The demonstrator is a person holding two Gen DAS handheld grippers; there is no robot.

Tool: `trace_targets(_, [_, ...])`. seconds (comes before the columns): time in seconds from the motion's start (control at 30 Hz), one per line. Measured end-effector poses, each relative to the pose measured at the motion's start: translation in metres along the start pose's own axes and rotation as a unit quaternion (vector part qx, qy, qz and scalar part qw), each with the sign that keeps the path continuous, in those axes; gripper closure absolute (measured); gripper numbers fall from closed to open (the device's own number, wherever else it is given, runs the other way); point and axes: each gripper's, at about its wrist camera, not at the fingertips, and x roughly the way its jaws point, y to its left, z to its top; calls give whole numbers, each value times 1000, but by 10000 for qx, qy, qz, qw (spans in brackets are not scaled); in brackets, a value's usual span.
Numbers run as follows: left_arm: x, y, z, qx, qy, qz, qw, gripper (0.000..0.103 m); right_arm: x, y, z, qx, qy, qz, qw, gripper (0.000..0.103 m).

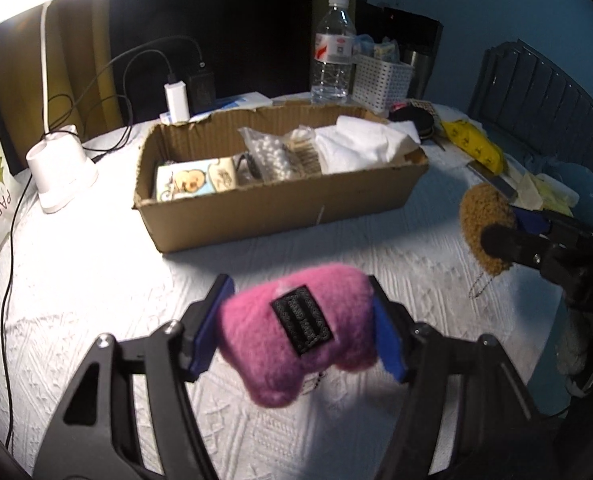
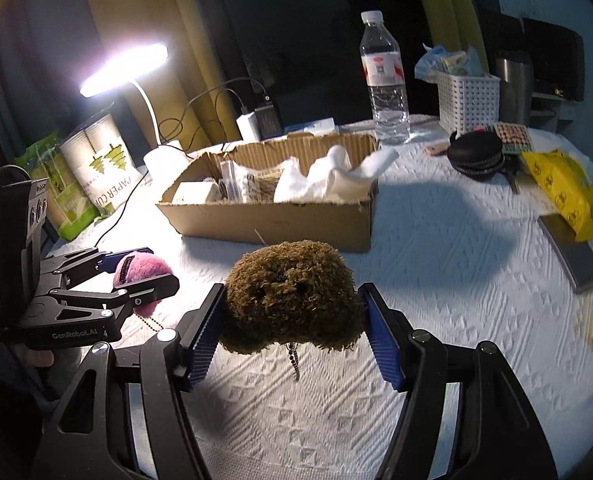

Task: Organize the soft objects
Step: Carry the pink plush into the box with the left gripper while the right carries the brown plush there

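My left gripper [image 1: 296, 320] is shut on a pink plush toy [image 1: 264, 344] with a black patch and holds it above the white tablecloth. It also shows in the right wrist view [image 2: 142, 266], at the left. My right gripper [image 2: 292, 320] is shut on a brown curly plush toy [image 2: 292, 296] with a dangling bead chain. That toy also shows in the left wrist view [image 1: 482, 224], at the right. An open cardboard box [image 1: 280, 200] [image 2: 280, 220] lies ahead of both grippers; it holds white cloth [image 1: 360, 144], bagged items and a printed pack.
A lit desk lamp [image 1: 62, 172] and a paper cup pack [image 2: 100, 168] stand at the left. A water bottle [image 2: 384, 80], white basket [image 2: 466, 100], black round case [image 2: 476, 152], yellow bag [image 2: 564, 192] and grey phone [image 2: 572, 252] sit behind and right. Cables trail by the lamp.
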Motion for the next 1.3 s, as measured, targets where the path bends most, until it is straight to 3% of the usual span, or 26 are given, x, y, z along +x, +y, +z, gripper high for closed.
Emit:
trace_targets(0.77, [-2, -2, 54, -115, -500, 32, 9987, 37, 5, -10, 56, -268, -259, 96, 9993, 34])
trace_targets(1.3, [36, -6, 79, -104, -447, -25, 9989, 36, 29, -23, 78, -294, -239, 174, 9991, 34])
